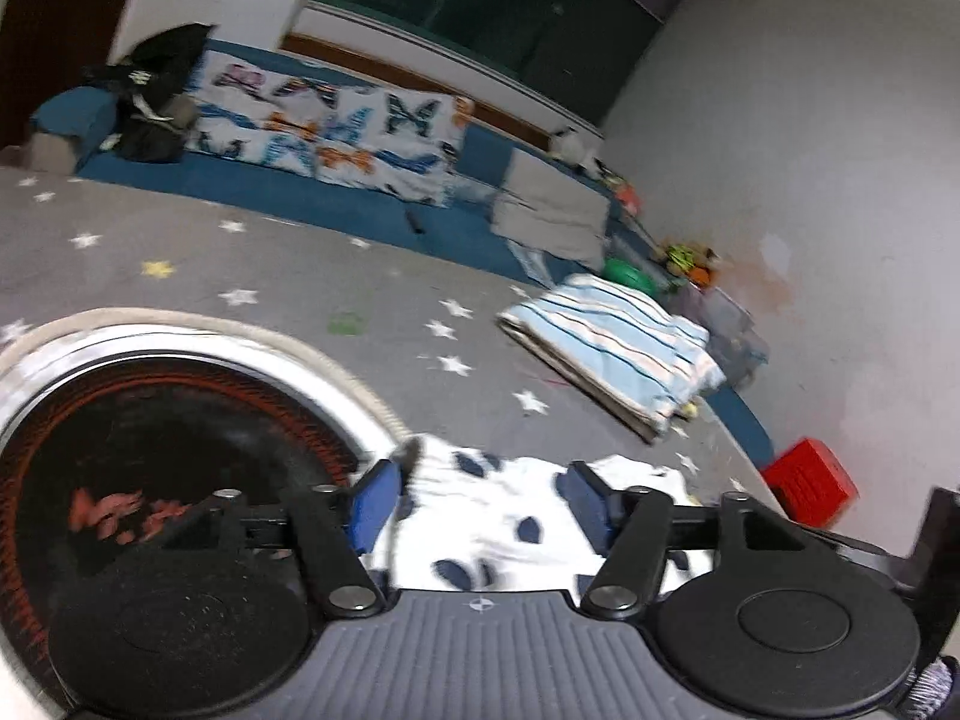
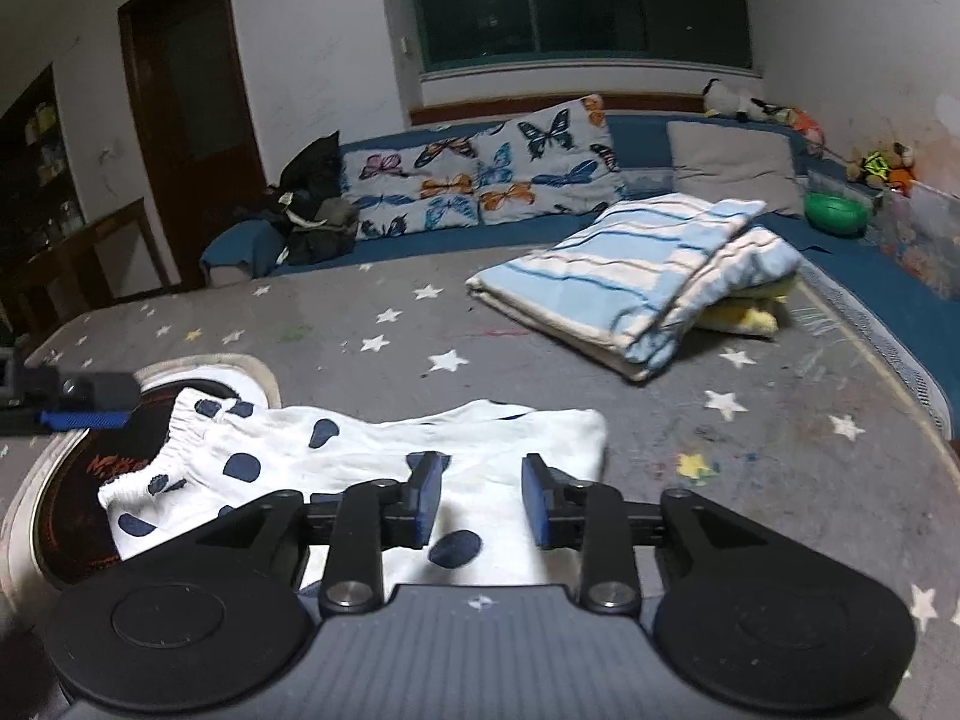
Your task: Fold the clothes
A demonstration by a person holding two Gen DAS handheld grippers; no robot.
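Note:
A white garment with dark blue spots (image 2: 360, 450) lies folded flat on the grey star-patterned rug (image 2: 540, 348), elastic waistband to the left. Its left end rests over a round black-and-red disc with a white rim (image 1: 180, 420). My right gripper (image 2: 483, 498) hovers over the garment's near edge, jaws apart, pads not pressing the cloth. My left gripper (image 1: 480, 498) is open above the garment (image 1: 498, 516), with cloth showing between its blue fingers (image 1: 375, 504). The left gripper (image 2: 78, 408) also shows at the left edge of the right wrist view, beside the waistband.
A folded blue-striped blanket (image 2: 636, 276) lies on the rug beyond the garment. Butterfly cushions (image 2: 480, 180), a grey cushion (image 2: 732, 162) and a dark clothes pile (image 2: 312, 210) line the blue mat at the back. A red box (image 1: 810, 480) and a green bowl (image 2: 837, 213) sit right.

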